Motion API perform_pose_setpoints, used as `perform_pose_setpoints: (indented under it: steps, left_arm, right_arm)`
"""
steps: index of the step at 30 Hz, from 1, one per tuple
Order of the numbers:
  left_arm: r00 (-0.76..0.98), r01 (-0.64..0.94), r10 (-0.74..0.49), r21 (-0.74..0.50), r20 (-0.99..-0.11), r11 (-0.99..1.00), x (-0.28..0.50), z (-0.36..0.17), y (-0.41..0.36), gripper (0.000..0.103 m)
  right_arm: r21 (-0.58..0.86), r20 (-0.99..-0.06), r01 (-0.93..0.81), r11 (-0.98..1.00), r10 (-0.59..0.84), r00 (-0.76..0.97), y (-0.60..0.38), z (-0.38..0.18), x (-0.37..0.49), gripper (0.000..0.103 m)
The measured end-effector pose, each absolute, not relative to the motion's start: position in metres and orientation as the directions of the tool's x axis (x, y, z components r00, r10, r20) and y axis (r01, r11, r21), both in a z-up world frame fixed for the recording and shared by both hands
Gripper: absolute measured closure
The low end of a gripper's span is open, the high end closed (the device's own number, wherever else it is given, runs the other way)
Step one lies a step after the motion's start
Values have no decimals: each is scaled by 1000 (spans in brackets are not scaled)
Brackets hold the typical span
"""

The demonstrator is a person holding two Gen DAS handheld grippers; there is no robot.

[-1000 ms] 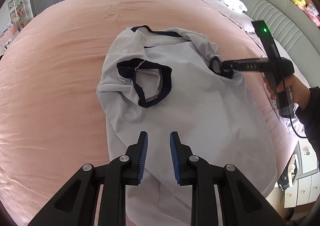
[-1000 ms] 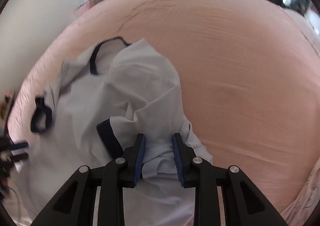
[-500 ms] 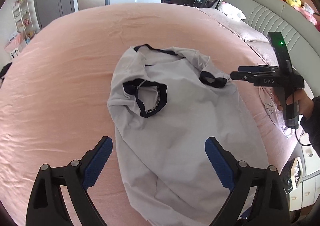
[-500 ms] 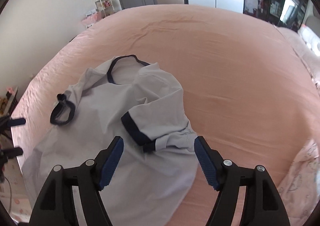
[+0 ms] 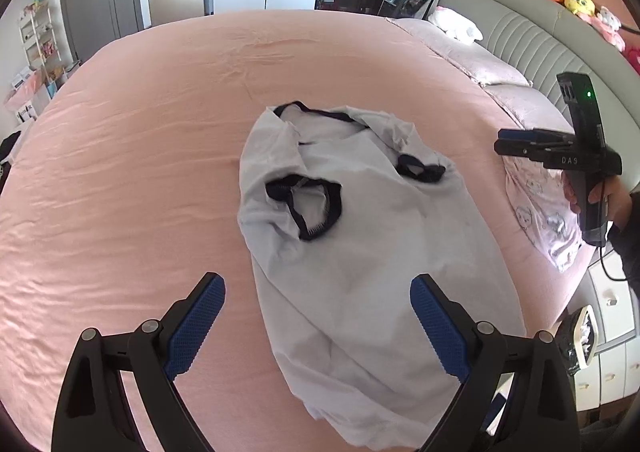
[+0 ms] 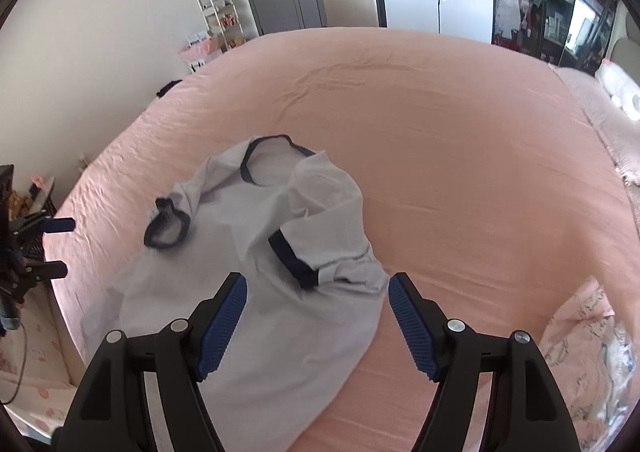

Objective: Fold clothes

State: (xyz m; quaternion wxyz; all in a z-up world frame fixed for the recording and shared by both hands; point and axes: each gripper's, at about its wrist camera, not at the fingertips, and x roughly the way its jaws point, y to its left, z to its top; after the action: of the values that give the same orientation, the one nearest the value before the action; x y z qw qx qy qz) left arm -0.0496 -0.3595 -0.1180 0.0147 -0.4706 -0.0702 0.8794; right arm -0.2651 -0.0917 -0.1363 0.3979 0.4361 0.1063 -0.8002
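Item: shirt (image 5: pixel 360 260), pale grey with dark navy trim, on a pink bed (image 5: pixel 120 172).

Position: in the left wrist view it runs from centre down toward 5 o'clock, its hem near the bed edge. The collar (image 5: pixel 320 114) lies at the far end, toward 12.

Condition: spread but rumpled, not a squared fold. One sleeve (image 5: pixel 308 204) is flopped inward over the chest, cuff gaping; the other sleeve (image 5: pixel 420 168) is bunched at 2 o'clock of centre.

Left gripper (image 5: pixel 318 316): jaws wide apart, holding nothing, hovering over the lower body of the shirt.

Right gripper (image 6: pixel 316 316): jaws wide apart, empty, above the shirt's side near a sleeve cuff (image 6: pixel 294 260). In the left view it sits at 3 o'clock, clear of the cloth, in a hand (image 5: pixel 600 196).

Step, as judged: between grasps, with both sleeves turned in and the body lying long.

Next move calls for: both grippers closing on cloth edges. Thin fabric needs a pinch on one layer, low to the bed. Which edges, these views do not settle.
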Motion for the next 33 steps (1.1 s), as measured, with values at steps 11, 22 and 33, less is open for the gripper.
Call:
perform_pose_setpoints:
  steps: [11, 22, 33]
  left_arm:
    - [-551, 33, 231, -297, -802, -954, -153, -132, -423, 8]
    - [-496, -15, 344, -387, -798, -922, -224, -174, -439, 8]
    - [-476, 23, 386, -450, -790, -893, -249, -213, -450, 8]
  right_arm:
    - [246, -778, 716, -654, -573, -256, -137, -158, -336, 29]
    - [329, -780, 711, -621, -604, -167, -175, -201, -380, 29]
    - [449, -762, 710, -543, -647, -13, -199, -242, -393, 29]
